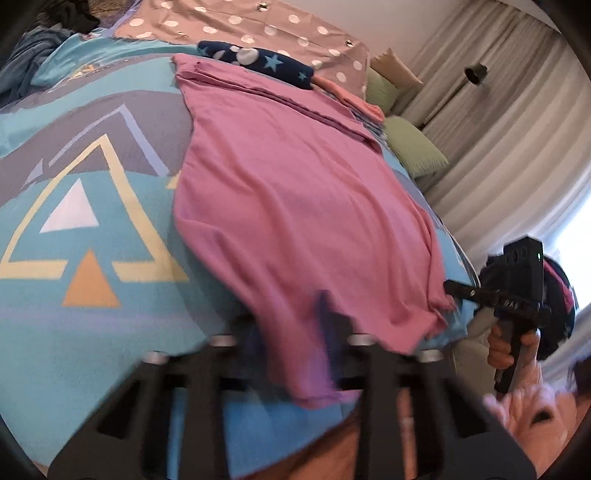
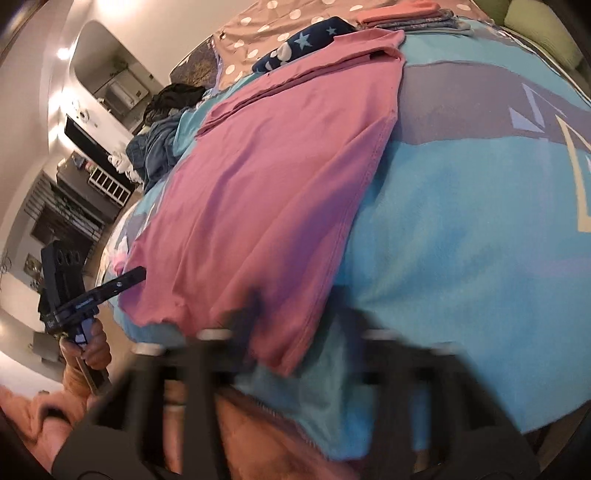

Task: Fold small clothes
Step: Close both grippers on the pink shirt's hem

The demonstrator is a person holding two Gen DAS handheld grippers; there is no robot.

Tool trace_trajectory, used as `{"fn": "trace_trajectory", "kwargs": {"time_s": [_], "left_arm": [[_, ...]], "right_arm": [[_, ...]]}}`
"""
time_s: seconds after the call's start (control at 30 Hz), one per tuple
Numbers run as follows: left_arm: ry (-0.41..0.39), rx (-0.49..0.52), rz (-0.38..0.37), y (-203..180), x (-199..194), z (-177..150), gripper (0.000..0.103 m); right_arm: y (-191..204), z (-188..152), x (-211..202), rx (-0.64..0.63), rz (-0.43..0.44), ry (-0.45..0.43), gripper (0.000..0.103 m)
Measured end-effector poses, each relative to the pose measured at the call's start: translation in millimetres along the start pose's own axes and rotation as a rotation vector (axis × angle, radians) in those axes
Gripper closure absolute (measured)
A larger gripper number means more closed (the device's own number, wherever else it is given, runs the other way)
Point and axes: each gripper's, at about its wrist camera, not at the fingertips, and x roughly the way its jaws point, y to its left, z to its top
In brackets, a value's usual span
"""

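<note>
Green cushions, grey curtains, dotted sheet

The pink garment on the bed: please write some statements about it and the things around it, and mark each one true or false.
1. The pink garment lies spread on a blue patterned blanket. True.
2. Each gripper holds a near corner of it. True: left gripper, right gripper.
3. A dark blue cloth with stars lies beyond it. True.
4. The garment is rolled into a ball. False: it lies flat.
5. The pillows are red. False: they are green.
</note>
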Motion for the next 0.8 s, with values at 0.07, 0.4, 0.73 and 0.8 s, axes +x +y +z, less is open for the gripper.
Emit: {"fn": "trace_trajectory", "kwargs": {"time_s": [0.07, 0.4, 0.73, 0.8], "left_arm": [[-0.03, -0.078, -0.021, 8, -7, 8, 0.097], [-0.086, -0.044, 0.013, -2, -63, -4, 0.085], [-0.051, -0.119, 0.122, 29, -56, -20, 0.056], [-0.04, -0.09, 0.143, 25, -53, -18, 0.053]], "right_arm": [[0, 4, -16, 0.041, 0.048, -0.04, 0.099], [-34, -10, -90, 0.1, -0.209, -0.18, 0.098], [-51, -10, -69, 0.103, -0.3, -0.132, 0.086], [-57, -10, -74, 0.114, -0.311, -0.14, 0.079]]}}
